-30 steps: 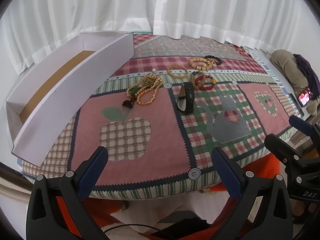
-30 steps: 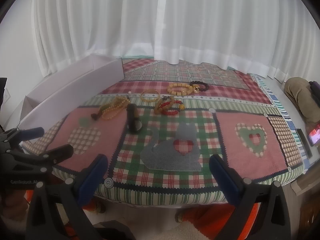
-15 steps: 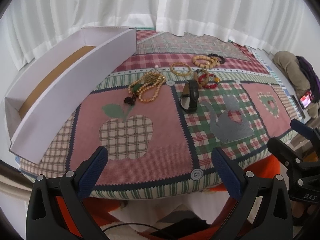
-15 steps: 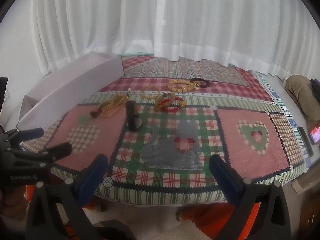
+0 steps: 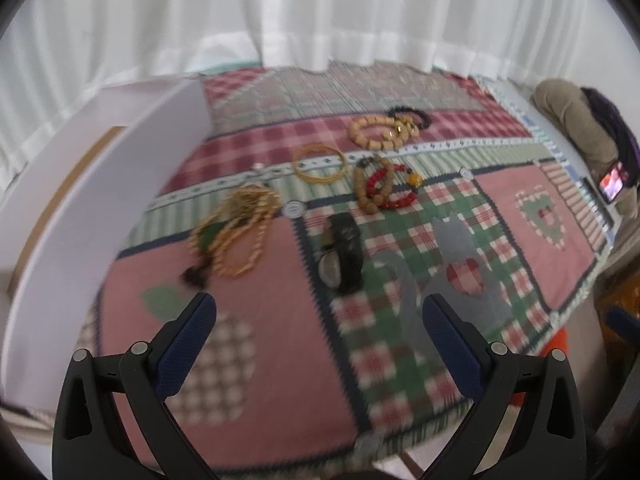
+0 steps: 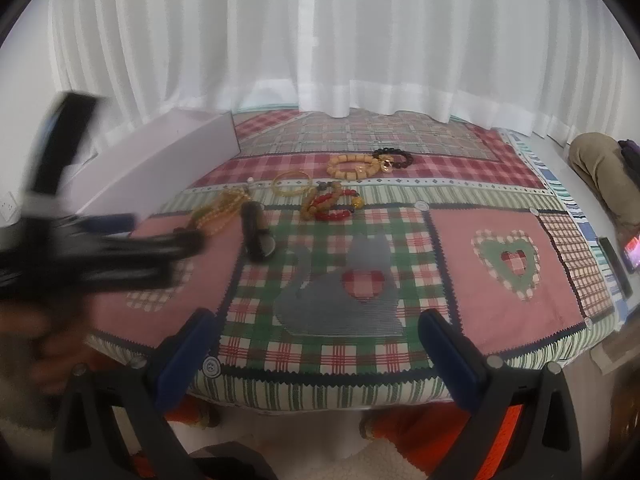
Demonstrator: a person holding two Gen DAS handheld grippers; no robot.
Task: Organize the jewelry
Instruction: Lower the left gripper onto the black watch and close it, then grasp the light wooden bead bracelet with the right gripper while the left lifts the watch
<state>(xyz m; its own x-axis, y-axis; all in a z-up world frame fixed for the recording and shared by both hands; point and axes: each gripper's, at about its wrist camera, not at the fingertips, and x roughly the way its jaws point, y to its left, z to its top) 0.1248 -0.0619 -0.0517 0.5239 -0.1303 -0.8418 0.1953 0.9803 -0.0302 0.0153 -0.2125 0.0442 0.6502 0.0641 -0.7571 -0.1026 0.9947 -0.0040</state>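
I hold my left gripper wide open and empty, just short of the black watch on the patchwork tabletop. My right gripper, also open, waits. Next, I judge: close on the watch, carry it to the white box left.

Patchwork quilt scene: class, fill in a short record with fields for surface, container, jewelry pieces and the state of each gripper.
surface: patchwork quilt with apple, cat and heart patches
container: long white open-topped box, on the quilt's left edge
jewelry: tan beaded necklace; black wristwatch; thin gold bangle; red and tan bead bracelets; chunky tan bead bracelet; black bead bracelet
left gripper: jaws open, empty
right gripper: jaws open, empty
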